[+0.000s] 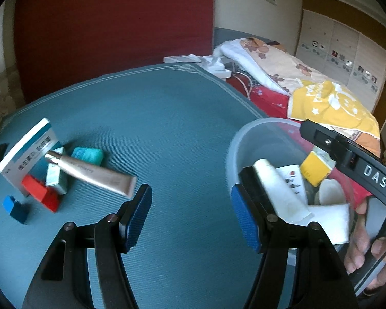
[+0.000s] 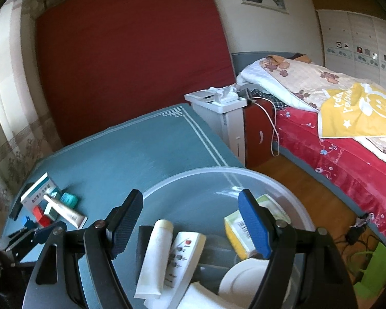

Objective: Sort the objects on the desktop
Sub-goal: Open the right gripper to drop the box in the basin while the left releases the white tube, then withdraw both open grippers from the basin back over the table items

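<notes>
Lying left of left fingers [image 1: 144, 213] — beige tube [image 1: 90, 173]

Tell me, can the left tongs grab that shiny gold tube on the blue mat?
Probably yes. The left tongs are open and empty, and bare blue mat lies between them and the gold tube. The tube rests on top of the pile, its flat end pointing toward the tongs.

1. Daylight, moderately bright; it falls from the left, where pale curtains [image 2: 5, 118] glow.
2. Soft sheen on the surface [image 1: 167, 118]; objects cast short, soft shadows.
3. Strong fisheye bending; dark vignette at the corners.
4. The bin [image 2: 193, 177] rim looks slightly smeared; colours run bluish.
</notes>
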{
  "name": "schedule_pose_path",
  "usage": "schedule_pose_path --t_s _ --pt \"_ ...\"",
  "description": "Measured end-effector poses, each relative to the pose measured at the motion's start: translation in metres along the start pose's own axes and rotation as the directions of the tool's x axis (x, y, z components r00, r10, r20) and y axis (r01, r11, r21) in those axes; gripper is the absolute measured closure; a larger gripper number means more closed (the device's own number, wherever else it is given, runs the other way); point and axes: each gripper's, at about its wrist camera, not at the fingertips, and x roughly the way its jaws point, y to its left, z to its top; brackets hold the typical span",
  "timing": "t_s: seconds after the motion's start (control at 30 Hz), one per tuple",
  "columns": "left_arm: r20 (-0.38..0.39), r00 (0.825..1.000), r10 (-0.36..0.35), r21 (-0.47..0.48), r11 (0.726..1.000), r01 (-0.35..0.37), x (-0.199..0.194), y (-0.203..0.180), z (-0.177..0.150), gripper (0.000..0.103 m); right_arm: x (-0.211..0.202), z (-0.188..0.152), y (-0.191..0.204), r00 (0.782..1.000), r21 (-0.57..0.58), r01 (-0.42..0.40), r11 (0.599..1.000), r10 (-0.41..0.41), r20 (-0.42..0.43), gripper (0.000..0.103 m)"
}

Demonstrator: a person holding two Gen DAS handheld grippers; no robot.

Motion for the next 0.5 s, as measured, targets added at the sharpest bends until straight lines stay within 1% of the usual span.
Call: schedule_pose_path --t_s 0.17,0.33,0.5 --pt "0.006 0.998 0.062 -0.013 0.998 -0.062 -0.001 0.012 -0.004 0.035 0.001 -0.008 0.013 0.999 -0.029 -0.029 0.999 0.029 -0.016 0.023" --pt "0.019 0.993 0.116 -0.004 0.993 -0.116 -0.004 0.02 -0.007 0.035 0.0 -0.016 0.029 0.998 -0.072 -0.054 0.996 0.053 -0.018 0.023" --pt "0.02 0.991 0.133 0.001 0.991 -0.133 -0.008 0.028 -0.012 0.035 0.002 -0.022 0.039 0.998 -0.092 -0.066 0.994 0.064 -0.029 0.023"
